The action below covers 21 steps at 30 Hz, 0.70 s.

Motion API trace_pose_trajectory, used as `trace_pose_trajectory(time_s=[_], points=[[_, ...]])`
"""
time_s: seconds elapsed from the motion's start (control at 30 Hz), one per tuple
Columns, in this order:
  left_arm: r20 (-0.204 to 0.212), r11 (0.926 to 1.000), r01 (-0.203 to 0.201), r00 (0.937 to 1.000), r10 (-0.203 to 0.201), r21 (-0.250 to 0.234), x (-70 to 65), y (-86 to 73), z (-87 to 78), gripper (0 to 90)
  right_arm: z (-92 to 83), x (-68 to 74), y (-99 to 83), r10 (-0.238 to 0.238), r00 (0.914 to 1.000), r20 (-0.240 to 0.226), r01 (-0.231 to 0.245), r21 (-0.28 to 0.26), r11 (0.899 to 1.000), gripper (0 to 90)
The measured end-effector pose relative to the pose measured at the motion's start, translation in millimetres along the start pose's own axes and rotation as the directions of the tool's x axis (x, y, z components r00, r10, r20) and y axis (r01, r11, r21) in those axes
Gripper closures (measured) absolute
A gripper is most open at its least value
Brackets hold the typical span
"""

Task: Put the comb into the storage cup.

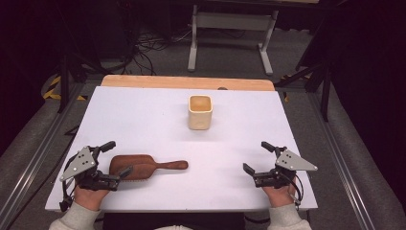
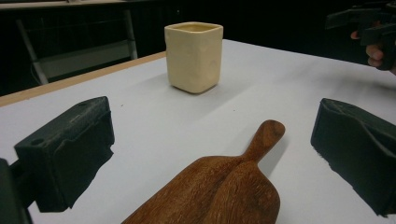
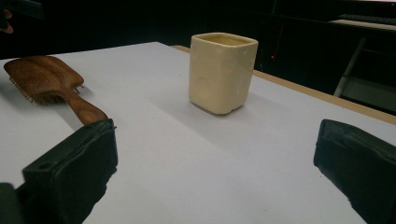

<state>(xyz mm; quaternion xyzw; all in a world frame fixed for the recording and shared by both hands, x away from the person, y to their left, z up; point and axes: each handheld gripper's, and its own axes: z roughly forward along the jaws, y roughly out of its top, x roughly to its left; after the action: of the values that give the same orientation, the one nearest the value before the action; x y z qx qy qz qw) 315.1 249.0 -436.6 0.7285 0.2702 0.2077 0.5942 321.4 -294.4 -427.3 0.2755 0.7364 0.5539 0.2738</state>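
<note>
Wooden hairbrush (image 1: 143,166) between the spread left hand-held gripper (image 1: 117,159) jaws (right hand-held gripper (image 1: 256,157) likewise agape), near table edge (image 1: 182,209).

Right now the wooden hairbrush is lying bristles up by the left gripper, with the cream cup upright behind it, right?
Not quite: the wooden hairbrush lies bristles down, as the right gripper view shows. It is by the left gripper, and the cream cup stands upright behind.

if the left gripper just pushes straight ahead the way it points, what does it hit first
Probably the wooden hairbrush, lying bristles down between the open jaws of the left gripper. Further along stands the cream cup, though depth is hard to judge.
</note>
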Motion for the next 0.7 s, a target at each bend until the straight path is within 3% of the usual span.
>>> trace_pose_trajectory(time_s=[0.33,0.57,0.7], points=[[0.012,0.9999,-0.003,0.9999,0.003,0.011,1.3,3.5,-0.5,1.1,-0.3,0.5,0.2,0.003,1.0,-0.006,-0.003,-0.002,1.0,0.7],[0.041,0.9996,-0.016,0.9991,0.015,0.022,0.8,7.3,1.9,0.8,0.3,0.7,0.1,0.005,1.0,-0.009,-0.005,0.0,1.0,0.8],[0.07,0.9997,-0.001,0.9975,0.0,0.023,3.5,13.9,4.4,0.7,0.0,0.6,0.2,0.007,0.9999,-0.009,-0.007,-0.002,1.0,0.8]])
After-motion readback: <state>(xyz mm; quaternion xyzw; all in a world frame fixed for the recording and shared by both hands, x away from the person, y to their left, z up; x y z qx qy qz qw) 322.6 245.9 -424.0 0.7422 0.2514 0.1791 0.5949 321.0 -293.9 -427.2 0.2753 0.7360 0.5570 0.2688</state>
